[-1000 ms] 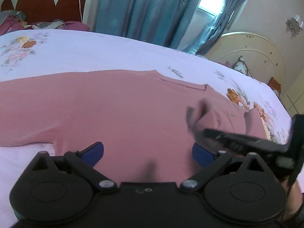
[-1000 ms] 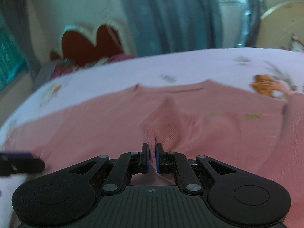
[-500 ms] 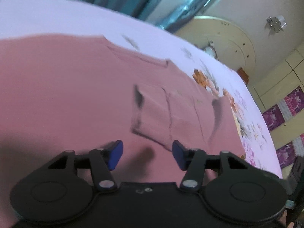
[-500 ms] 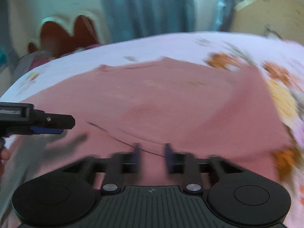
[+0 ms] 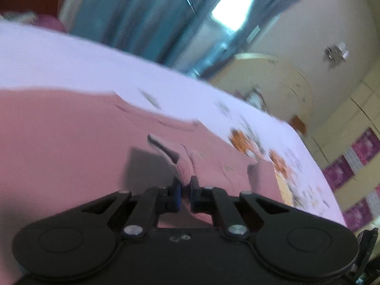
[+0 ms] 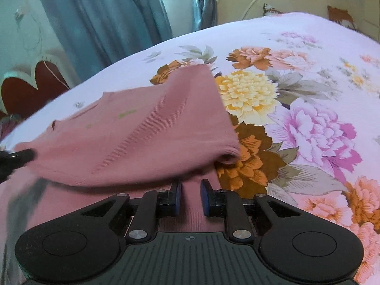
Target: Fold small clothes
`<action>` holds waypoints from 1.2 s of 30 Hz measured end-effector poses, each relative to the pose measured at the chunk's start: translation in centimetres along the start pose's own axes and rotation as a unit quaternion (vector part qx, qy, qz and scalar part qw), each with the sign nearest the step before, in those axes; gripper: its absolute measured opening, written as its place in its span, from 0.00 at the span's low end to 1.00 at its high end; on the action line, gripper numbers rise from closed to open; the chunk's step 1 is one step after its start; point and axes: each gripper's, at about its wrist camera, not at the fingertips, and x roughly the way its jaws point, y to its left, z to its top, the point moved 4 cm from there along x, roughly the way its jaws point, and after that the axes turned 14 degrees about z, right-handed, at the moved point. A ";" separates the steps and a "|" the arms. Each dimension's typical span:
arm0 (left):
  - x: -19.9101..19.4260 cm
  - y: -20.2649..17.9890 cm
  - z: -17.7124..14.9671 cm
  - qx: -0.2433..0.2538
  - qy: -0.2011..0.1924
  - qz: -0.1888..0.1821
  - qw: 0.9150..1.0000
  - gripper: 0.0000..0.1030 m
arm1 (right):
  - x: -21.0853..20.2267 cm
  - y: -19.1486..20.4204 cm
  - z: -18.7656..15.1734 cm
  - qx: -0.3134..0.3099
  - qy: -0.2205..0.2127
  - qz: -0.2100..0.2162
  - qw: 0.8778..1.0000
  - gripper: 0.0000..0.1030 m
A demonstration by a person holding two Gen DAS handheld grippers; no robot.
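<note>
A pink knit garment [image 5: 71, 142] lies spread on the floral bedsheet [image 5: 71, 59]. My left gripper [image 5: 184, 190] is shut on a raised fold of it near the collar, and the cloth bunches up between the blue pads. In the right wrist view one side of the garment [image 6: 142, 133] lies folded over and ends in a rolled edge. My right gripper [image 6: 190, 197] hovers low over the pink cloth near that edge. Its jaws stand a little apart, and the cloth lies under the gap without being pinched. A black finger [image 6: 19, 158] of the left gripper shows at the far left.
The bedsheet [image 6: 308, 123] with big flowers stretches to the right of the garment. Blue curtains [image 6: 99, 23] and a window stand behind the bed. A red and white headboard [image 6: 26, 87] is at the left, a cream footboard [image 5: 280, 87] at the right.
My left gripper went from wide open to shut on a fold of the garment. My right gripper let go of its fold, opened slightly and swung right to the garment's edge.
</note>
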 end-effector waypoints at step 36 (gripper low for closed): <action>5.0 6.6 0.3 -0.019 -0.002 0.073 0.997 0.07 | 9.1 -4.8 12.3 0.041 -0.012 0.093 0.995 0.12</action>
